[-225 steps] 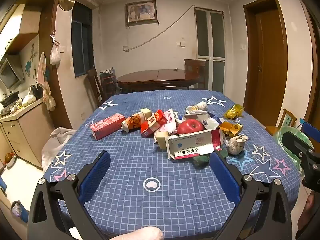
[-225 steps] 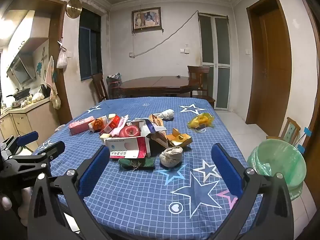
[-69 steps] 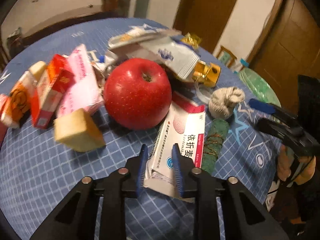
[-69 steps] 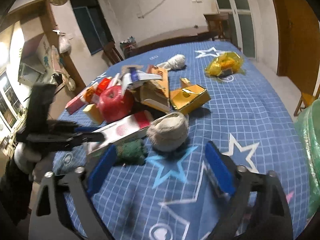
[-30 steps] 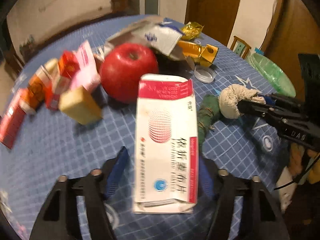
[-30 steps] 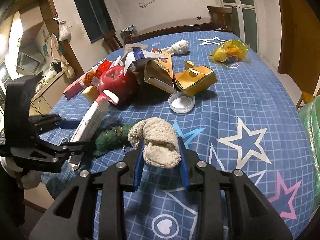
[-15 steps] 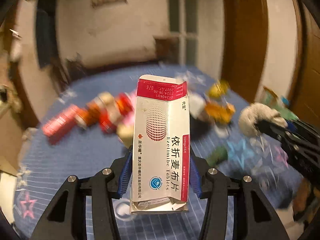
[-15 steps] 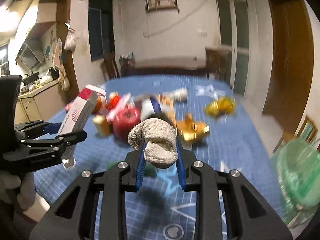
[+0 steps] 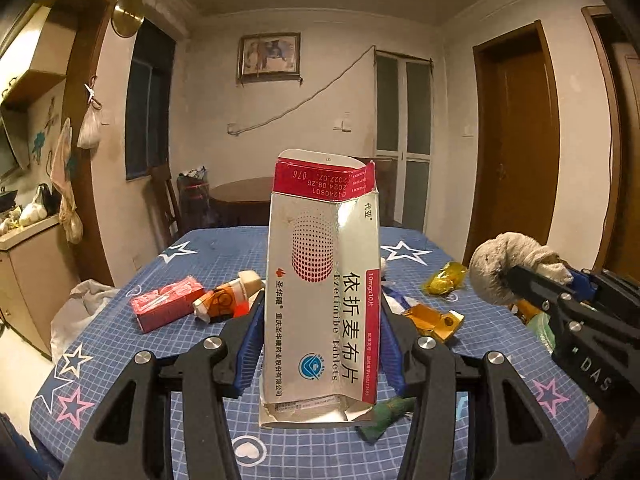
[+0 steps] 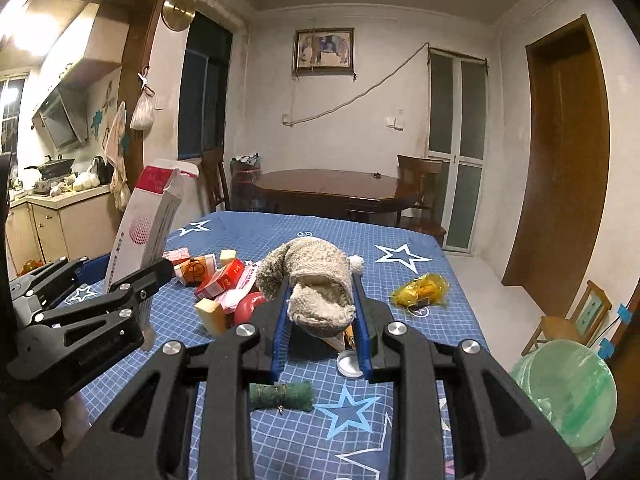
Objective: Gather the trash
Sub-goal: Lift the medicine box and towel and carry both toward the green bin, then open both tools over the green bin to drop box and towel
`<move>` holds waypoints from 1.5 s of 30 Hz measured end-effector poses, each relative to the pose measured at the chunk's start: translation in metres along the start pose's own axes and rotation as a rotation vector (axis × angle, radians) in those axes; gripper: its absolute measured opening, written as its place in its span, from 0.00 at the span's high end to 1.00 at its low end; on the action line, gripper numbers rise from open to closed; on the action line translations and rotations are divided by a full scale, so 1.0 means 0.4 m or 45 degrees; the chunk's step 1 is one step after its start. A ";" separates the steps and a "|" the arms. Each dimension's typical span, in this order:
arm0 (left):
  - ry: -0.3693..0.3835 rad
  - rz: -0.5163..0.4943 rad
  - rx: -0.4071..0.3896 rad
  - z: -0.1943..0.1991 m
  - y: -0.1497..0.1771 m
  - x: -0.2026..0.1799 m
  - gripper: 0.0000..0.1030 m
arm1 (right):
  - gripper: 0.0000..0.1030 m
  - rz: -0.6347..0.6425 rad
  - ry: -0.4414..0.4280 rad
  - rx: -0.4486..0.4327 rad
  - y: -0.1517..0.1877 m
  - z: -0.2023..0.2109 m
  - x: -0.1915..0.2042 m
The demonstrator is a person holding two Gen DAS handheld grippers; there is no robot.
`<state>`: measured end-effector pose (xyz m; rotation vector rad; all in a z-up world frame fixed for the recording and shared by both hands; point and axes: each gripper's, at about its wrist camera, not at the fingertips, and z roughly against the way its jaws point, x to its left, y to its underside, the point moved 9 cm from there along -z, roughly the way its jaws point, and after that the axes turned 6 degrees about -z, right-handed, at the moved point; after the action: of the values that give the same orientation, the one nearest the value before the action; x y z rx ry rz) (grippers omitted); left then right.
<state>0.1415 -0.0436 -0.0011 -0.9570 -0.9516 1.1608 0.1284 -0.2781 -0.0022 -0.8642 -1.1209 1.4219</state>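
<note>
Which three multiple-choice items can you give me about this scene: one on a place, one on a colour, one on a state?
1. Where is the green-lined bin?
A. on the table
B. on the floor by the table, on the right of the right wrist view
C. on a chair

2. What colour is the top of the medicine box?
A. red
B. green
C. black

3. What does the right gripper hold?
A. nothing
B. the apple
C. the beige rolled cloth

Answers: 1 B, it stands below the table edge; 2 A, a red band; 3 C, the pads press it.
</note>
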 end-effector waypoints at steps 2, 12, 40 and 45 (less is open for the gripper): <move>0.015 -0.007 0.001 0.002 -0.013 -0.015 0.50 | 0.75 -0.008 0.008 0.001 -0.008 0.000 -0.012; 0.209 -0.086 0.039 -0.053 -0.089 -0.215 0.49 | 0.75 -0.069 0.190 0.013 -0.052 0.064 -0.234; 1.035 -0.379 0.742 -0.352 0.079 -1.233 0.49 | 0.75 -0.476 0.580 0.672 0.268 0.034 -0.987; 1.021 -0.386 0.801 -0.407 0.138 -1.273 0.49 | 0.75 -0.522 0.564 0.714 0.327 0.021 -1.018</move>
<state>0.2074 -0.5547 -0.1540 -0.6314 -0.0532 0.6429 0.1457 -0.6778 -0.1541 -0.4721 -0.4809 1.0477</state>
